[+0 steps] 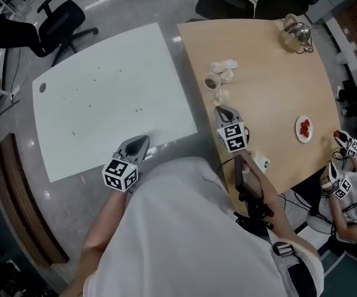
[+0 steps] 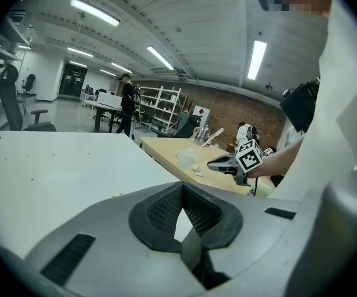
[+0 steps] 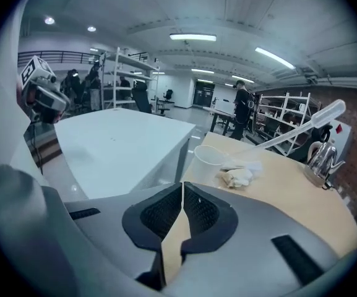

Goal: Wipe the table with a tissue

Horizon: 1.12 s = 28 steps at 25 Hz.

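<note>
Left gripper at the white desk's near edge, right gripper over the wooden desk, both jaws pressed together, holding nothing. Cup beside crumpled tissues; plate carries red bits.

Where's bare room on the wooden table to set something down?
Free: the middle of the tan wooden table, between the white paper cup and the small white plate. Crowded: crumpled white tissues beside the cup.
</note>
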{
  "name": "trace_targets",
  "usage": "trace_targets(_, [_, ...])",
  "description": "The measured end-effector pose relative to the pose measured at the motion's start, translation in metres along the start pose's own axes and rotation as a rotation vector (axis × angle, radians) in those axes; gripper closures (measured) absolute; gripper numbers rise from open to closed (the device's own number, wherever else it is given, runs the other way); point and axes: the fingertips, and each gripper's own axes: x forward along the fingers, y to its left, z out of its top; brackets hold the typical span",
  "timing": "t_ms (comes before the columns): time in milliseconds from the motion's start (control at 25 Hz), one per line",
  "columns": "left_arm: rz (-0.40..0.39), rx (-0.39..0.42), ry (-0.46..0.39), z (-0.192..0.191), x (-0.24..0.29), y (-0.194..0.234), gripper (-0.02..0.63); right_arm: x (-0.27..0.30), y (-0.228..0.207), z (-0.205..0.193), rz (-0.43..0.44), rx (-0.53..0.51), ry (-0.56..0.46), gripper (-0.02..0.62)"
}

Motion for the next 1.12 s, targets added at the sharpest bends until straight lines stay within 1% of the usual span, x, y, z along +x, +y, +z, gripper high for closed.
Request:
trace_targets(200, [0.029, -0.003, 0.005, 0.011, 0.008, 0.021, 0.601, 0.026, -0.024, 0.005, -0.013, -0.115, 0.061, 0.575])
trace_targets(320, [0.042, -0.006, -0.002, 0.019, 0.013, 0.029, 0.601, 0.038, -0.030, 0.002, 0.005, -0.165, 0.099, 0.572])
trace_targets(360, [0.045, -0.009, -0.003, 0.021, 0.014, 0.030, 0.601, 0.041, -0.032, -0.002, 0.015, -0.171, 0.117, 0.565])
trace_targets(400, [0.048, -0.012, -0.003, 0.022, 0.015, 0.032, 0.601, 0.044, -0.033, -0.007, 0.024, -0.169, 0.135, 0.533])
trace_targets(440, [0.052, -0.015, -0.001, 0.022, 0.016, 0.033, 0.601, 0.046, -0.035, -0.012, 0.033, -0.159, 0.152, 0.491])
trace_targets(480, [0.055, -0.019, 0.004, 0.021, 0.016, 0.034, 0.601, 0.048, -0.037, -0.017, 0.041, -0.144, 0.166, 0.463])
trace_targets(560, [0.062, -0.024, 0.015, 0.020, 0.018, 0.038, 0.601, 0.050, -0.041, -0.026, 0.051, -0.110, 0.186, 0.442])
trace_targets(680, [0.066, -0.023, 0.025, 0.021, 0.023, 0.041, 0.600, 0.054, -0.048, -0.037, 0.064, -0.061, 0.195, 0.437])
trace_targets(840, [0.064, -0.013, 0.028, 0.026, 0.030, 0.040, 0.601, 0.061, -0.049, -0.041, 0.098, 0.006, 0.158, 0.437])
trace_targets(1000, [0.069, -0.017, 0.023, 0.028, 0.035, 0.038, 0.601, 0.062, -0.051, -0.041, 0.106, 0.115, 0.126, 0.439])
trace_targets(1040, [0.072, -0.019, 0.023, 0.027, 0.034, 0.038, 0.601, 0.062, -0.050, -0.042, 0.103, 0.114, 0.121, 0.439])
trace_targets(1120, [0.076, -0.022, 0.021, 0.026, 0.034, 0.036, 0.601, 0.061, -0.048, -0.043, 0.093, 0.076, 0.127, 0.441])
